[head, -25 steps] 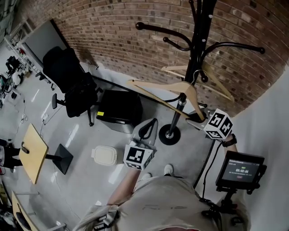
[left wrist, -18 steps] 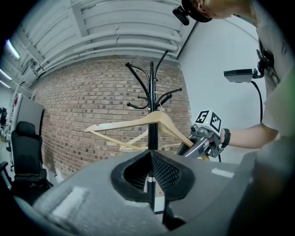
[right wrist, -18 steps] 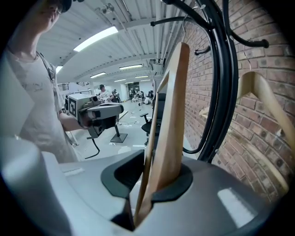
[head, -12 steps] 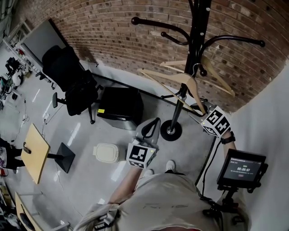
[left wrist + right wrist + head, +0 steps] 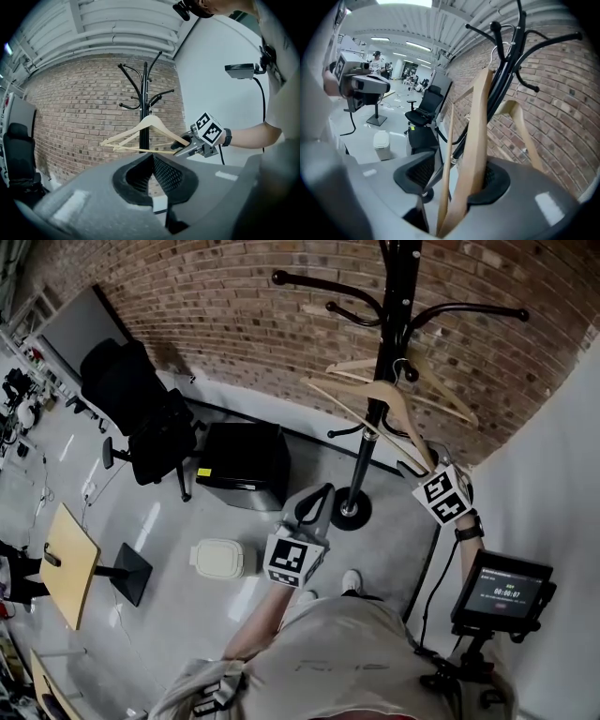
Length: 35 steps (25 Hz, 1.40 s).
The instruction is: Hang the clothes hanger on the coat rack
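Observation:
A black coat rack stands by the brick wall, also in the left gripper view and the right gripper view. A pale wooden hanger has its hook up against the pole by a short peg. My right gripper is at the hanger's right end. Its jaws are opening: the wood leans on one pad and the other stands off. A second hanger hangs behind. My left gripper is shut and empty, left of the rack's base.
On the floor to the left are a black office chair, a black box, a white lidded bin and a small wooden-topped stand. A screen on a stand is close on my right. The white wall runs along the right.
The hanger has moved in to the rack's pole, carried by my right gripper. That gripper has tipped downward and its jaws have come apart. My left gripper has barely shifted.

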{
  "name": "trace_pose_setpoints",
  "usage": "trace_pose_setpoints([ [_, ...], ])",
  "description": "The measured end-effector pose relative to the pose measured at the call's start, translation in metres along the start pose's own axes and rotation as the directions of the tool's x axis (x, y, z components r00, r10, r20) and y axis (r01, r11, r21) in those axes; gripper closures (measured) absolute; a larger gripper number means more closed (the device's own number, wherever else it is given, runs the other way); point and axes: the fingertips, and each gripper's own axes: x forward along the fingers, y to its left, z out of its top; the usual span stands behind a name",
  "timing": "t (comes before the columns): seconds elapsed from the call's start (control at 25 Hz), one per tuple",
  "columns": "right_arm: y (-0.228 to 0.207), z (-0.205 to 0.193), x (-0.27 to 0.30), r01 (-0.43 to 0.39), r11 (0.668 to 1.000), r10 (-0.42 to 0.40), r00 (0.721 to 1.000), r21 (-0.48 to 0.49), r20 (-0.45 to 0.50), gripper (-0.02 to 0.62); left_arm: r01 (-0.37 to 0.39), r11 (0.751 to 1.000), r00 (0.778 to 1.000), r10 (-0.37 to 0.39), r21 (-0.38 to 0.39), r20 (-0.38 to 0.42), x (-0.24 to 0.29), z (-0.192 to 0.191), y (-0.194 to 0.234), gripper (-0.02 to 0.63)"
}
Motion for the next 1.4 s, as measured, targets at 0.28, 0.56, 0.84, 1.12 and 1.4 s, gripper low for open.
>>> trace_pose_setpoints([
  [0.28,0.002,-0.019,-0.049,0.185,0.981,-0.185,0.983,0.065,0.005,0.373,0.058,0.998,0.998,-0.058,0.01,0.021,-0.021,0.002,-0.023,0.604],
  [0.56,0.034,-0.037,-0.107,0.3,0.939,-0.296,0.954,0.168,-0.052,0.374,0.181,0.982,0.983,-0.179,-0.045,0.045,-0.059,0.012,-0.059,0.605],
  [0.84,0.05,-0.056,-0.129,0.352,0.893,-0.348,0.935,0.28,-0.063,0.377,0.218,0.975,0.975,-0.215,-0.053,0.054,-0.058,0.007,-0.065,0.604],
  [1.12,0.107,-0.016,-0.204,0.469,0.69,-0.57,0.822,0.551,0.014,0.436,0.323,0.946,0.942,-0.32,-0.021,0.096,-0.094,0.019,-0.074,0.606],
  [1.4,0.202,0.017,-0.245,0.569,0.531,-0.74,0.672,0.628,0.018,0.539,0.397,0.917,0.914,-0.392,-0.039,0.106,-0.133,0.017,-0.101,0.606],
])
